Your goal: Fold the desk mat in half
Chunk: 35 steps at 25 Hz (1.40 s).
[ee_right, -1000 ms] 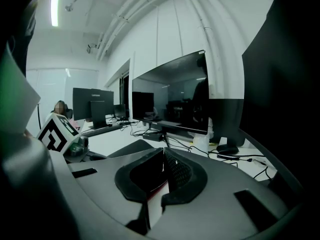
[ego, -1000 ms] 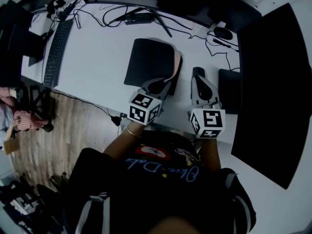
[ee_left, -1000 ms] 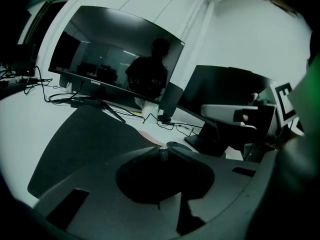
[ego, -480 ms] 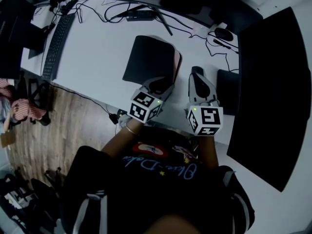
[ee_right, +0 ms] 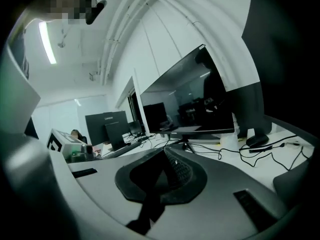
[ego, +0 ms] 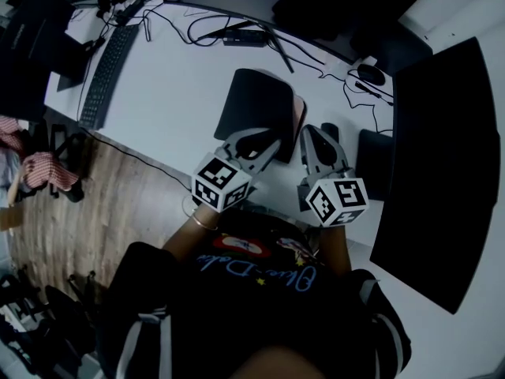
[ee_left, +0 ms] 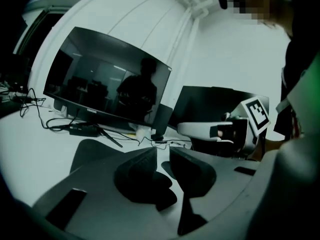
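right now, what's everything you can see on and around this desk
white desk: one, white, across the head view
black desk mat with pink underside: one, looks folded, mid-desk
black keyboard: one, desk's left end
black mouse: one, far right
black cables: several, far edge
large dark monitor: one, right side
wooden floor: brown, left of desk
left gripper: grey, jaws slightly apart, just been closing, nothing between
right gripper: grey, shut, empty
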Available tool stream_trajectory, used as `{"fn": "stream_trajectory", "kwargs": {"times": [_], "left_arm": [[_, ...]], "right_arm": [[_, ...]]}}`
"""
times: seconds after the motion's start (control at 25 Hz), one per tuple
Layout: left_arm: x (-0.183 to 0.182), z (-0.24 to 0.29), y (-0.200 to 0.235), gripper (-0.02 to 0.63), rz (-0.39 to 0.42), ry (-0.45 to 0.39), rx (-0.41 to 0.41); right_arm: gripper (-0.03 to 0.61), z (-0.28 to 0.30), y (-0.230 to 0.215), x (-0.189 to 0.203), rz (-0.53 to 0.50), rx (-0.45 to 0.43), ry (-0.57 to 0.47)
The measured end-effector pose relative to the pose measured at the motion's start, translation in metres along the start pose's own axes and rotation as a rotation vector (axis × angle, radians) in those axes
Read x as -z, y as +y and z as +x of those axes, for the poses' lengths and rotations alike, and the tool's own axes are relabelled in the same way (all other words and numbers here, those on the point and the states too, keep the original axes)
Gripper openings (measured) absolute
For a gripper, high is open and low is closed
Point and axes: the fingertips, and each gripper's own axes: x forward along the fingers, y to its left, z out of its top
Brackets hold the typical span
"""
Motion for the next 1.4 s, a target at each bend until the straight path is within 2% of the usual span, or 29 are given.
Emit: {"fn": "stream_trajectory", "kwargs": {"times": [0.08, 0.16, 0.32, 0.52, 0.84, 0.96, 1.4], "left_arm": [[-0.016, -0.013, 0.009, 0.035, 0.019, -0.036, -0.013], [-0.031, -0.028, 0.02, 0.015, 0.05, -0.057, -0.041], [-0.053, -0.059, 0.05, 0.008, 0.113, -0.067, -0.12], [-0.068, -0.084, 0.072, 0.006, 0.126, -0.097, -0.152], [-0.077, -0.098, 0.081, 0.006, 0.136, -0.111, -0.136], [-0.078, -0.098, 0.081, 0.006, 0.158, -0.112, -0.136], [-0.086, -0.106, 0.083, 0.006, 0.15, -0.136, -0.141]], "right_arm": [[0.0, 0.005, 0.008, -0.005, -0.017, -0.001, -0.002], [0.0, 0.011, 0.017, -0.013, -0.042, 0.002, -0.009], [0.0, 0.027, 0.036, -0.023, -0.087, 0.004, -0.016], [0.0, 0.04, 0.058, -0.034, -0.112, -0.01, -0.043], [-0.002, 0.053, 0.081, -0.041, -0.172, 0.015, -0.033], [0.0, 0.054, 0.082, -0.04, -0.167, 0.013, -0.034], [-0.002, 0.051, 0.094, -0.045, -0.195, -0.006, -0.04]]}}
